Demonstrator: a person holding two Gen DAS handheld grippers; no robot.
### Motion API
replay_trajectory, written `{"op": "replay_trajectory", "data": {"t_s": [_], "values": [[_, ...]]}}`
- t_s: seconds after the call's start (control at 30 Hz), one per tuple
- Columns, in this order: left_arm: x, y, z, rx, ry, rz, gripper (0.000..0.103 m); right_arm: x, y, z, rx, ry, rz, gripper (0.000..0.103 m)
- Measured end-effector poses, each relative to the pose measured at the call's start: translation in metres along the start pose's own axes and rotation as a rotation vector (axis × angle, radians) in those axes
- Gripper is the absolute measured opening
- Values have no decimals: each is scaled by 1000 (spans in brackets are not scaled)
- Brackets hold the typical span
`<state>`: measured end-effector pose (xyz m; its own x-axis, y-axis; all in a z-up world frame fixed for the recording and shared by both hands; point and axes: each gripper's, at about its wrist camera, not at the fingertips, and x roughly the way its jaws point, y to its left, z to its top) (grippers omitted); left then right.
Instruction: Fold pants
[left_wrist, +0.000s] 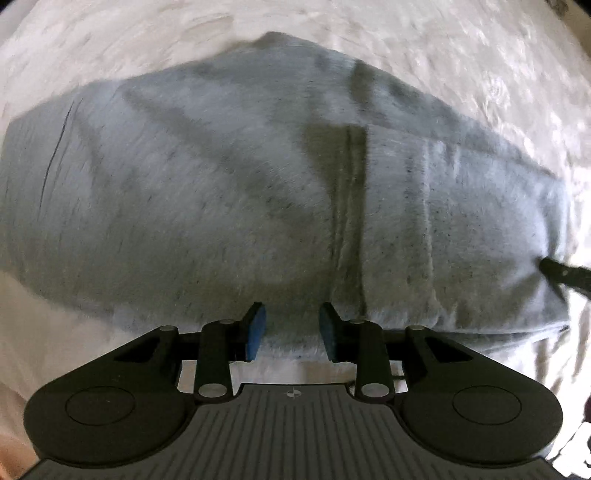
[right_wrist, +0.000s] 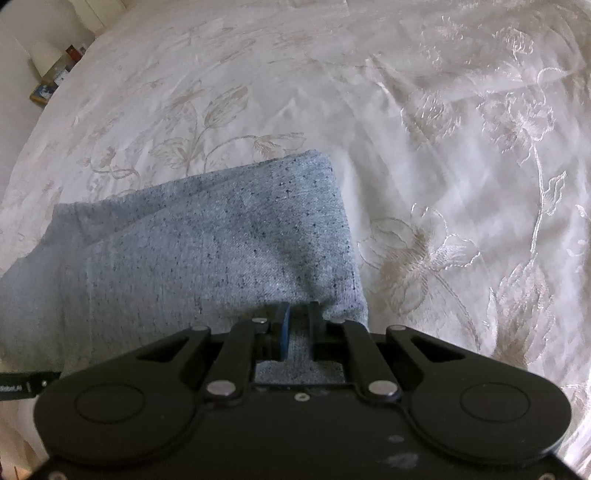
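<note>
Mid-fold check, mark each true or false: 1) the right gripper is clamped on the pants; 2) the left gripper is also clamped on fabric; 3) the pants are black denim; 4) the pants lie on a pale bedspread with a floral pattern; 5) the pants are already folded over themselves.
1) True. The right gripper is shut on a fold of the pants.
2) False. The left gripper is open, with a gap between its blue pads and nothing pinched.
3) False. They are light grey speckled knit.
4) True. The bedspread is pale with embroidered flowers.
5) True. Layered edges show in both wrist views.
</note>
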<state>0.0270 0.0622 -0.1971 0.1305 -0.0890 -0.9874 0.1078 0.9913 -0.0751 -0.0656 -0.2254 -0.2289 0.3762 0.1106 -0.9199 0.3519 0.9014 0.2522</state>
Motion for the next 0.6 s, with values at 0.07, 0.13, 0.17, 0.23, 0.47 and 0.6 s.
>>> {"op": "replay_trajectory", "data": {"t_s": [0.07, 0.13, 0.17, 0.23, 0.47, 0.6], "values": [[-5, 15, -8, -49, -2, -34, 31, 0, 3, 0, -9, -1, 10, 8], [-12, 27, -15, -81, -13, -32, 31, -8, 2, -3, -26, -1, 18, 8], [-16, 32, -18, -89, -25, -15, 31, -9, 2, -3, -30, 0, 21, 8], [-24, 40, -22, -83, -53, 24, 31, -11, 1, -3, -29, 0, 24, 9], [-48, 57, -7, -51, -151, 111, 32, -24, 9, -7, -24, -35, 8, 18], [-52, 83, 7, -41, -174, 107, 35, -36, 21, -12, -10, -64, -1, 19]]}}
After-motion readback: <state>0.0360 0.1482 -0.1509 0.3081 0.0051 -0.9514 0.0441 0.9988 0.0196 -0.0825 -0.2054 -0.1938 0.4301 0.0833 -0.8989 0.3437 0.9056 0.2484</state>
